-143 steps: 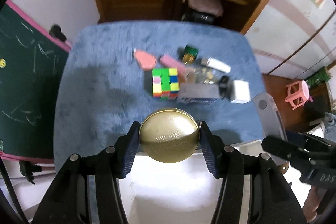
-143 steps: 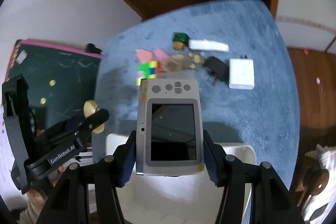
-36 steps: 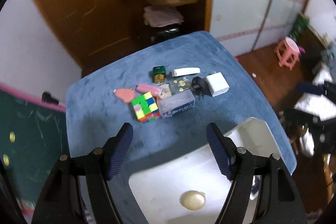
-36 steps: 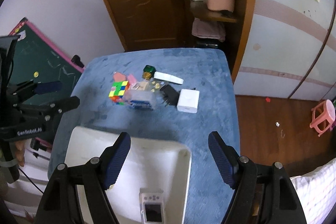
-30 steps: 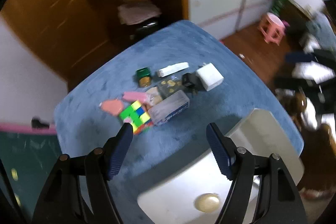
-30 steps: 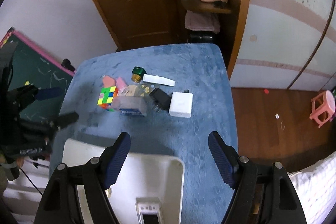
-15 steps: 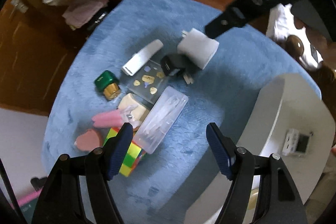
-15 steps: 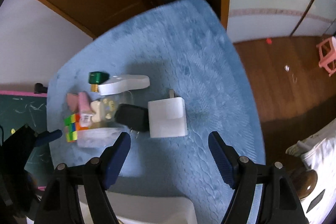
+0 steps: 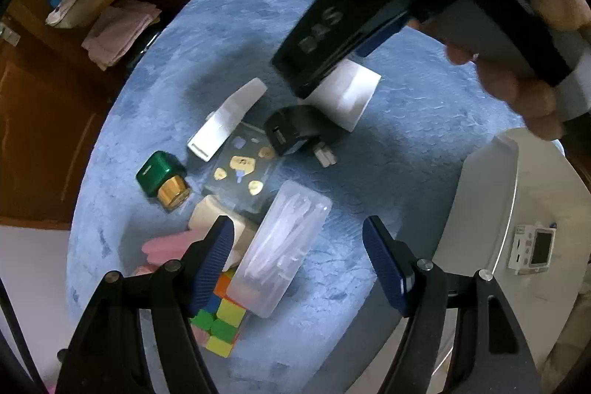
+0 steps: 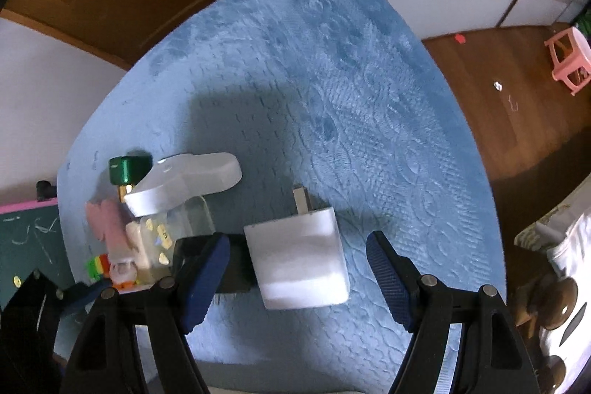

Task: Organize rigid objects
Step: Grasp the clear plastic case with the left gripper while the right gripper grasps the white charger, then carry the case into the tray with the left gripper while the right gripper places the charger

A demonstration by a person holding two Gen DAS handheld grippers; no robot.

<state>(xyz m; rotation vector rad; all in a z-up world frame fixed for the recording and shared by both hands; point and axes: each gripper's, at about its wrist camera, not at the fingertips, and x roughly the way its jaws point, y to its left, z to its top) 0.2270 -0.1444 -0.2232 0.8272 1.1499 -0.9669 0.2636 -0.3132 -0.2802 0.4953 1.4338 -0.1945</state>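
My left gripper [image 9: 299, 261] hangs open just above a clear plastic case [image 9: 280, 246]; the pads are not touching it. A colour cube [image 9: 218, 320] lies under its left finger. My right gripper [image 10: 297, 277] is open over a white charger [image 10: 299, 257], a pad on either side and clear of it. A black charger [image 9: 295, 130] lies against the white one. In the left wrist view a black finger [image 9: 317, 36] of the right gripper hides part of the white charger [image 9: 351, 95]. The white tray [image 9: 491, 202] holds a small grey screen device [image 9: 533, 248].
Around the pile on the blue cloth [image 10: 332, 80] lie a green and gold bottle [image 9: 162, 180], a flat white piece [image 9: 229, 119], a clear box with gold hearts [image 9: 243, 168] and pink bits [image 9: 166, 248]. A chalkboard [image 10: 26, 239] stands left; a pink stool [image 10: 569, 61] sits on the floor.
Both grippers have dropped from high above the tray to just over the pile, rolling as they came. The right one now fills the top of the left wrist view.
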